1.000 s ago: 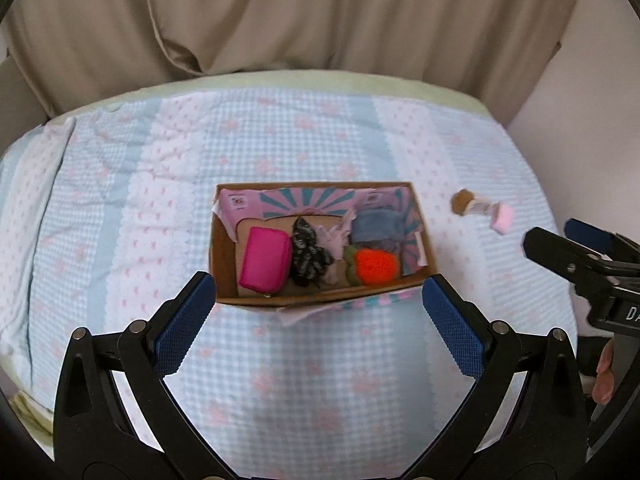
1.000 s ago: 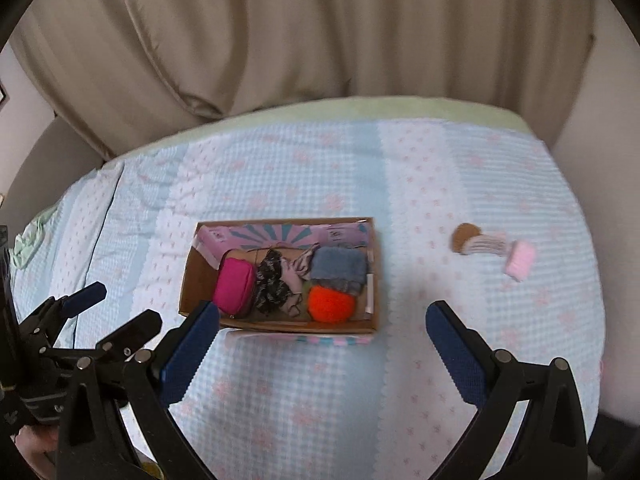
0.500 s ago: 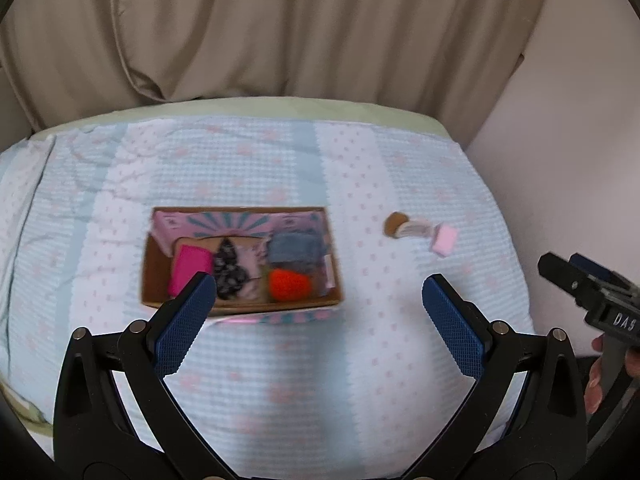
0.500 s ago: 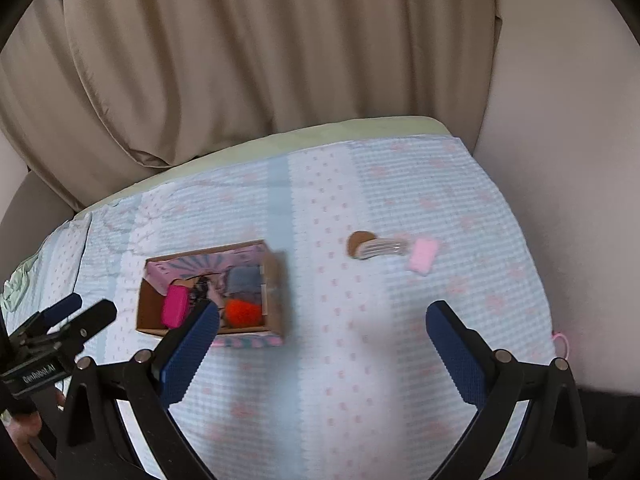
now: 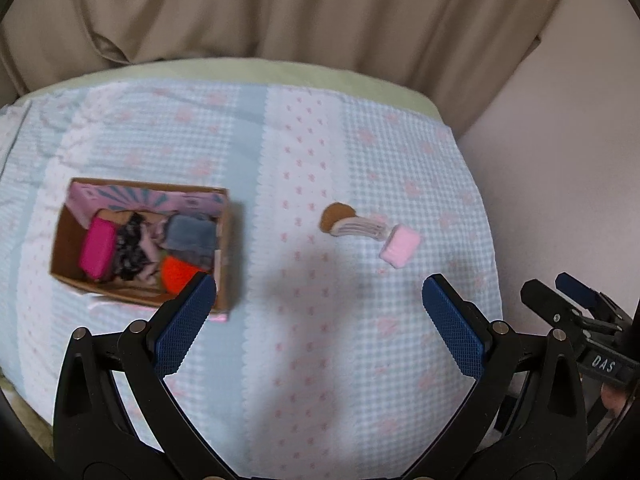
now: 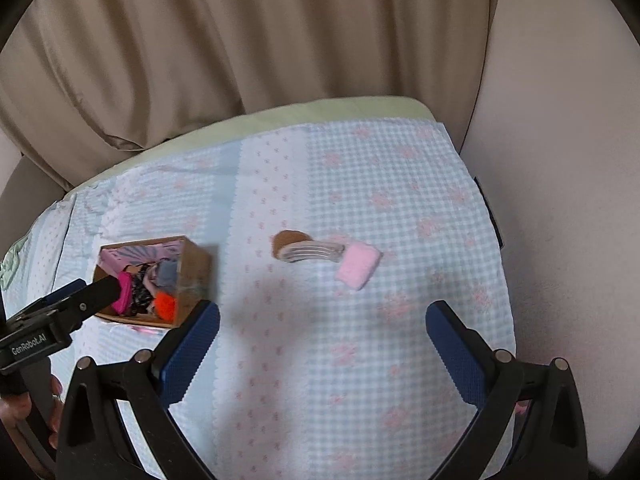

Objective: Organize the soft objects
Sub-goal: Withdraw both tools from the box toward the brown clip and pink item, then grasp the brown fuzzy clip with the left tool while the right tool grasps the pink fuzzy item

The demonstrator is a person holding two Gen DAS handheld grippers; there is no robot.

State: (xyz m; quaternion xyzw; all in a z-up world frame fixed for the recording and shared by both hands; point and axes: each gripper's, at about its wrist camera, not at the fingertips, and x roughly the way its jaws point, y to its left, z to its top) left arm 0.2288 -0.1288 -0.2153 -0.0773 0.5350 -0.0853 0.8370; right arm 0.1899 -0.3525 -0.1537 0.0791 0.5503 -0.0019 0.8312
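Your cardboard box holds soft things: pink pouch, grey cloth, orange ball. The pink sponge lies near the bed's right edge. Your left gripper and right gripper have their fingers wide apart, holding nothing.

I hold my left gripper with its two blue-padded fingers spread wide apart, nothing between them. My right gripper is spread just as wide, and it too grips nothing. Both point forward and somewhat downward, side by side. In the left camera's view the right gripper shows at the right edge, with a bit of my right hand on its handle. In the right camera's view my left hand wraps the other handle at the left edge.
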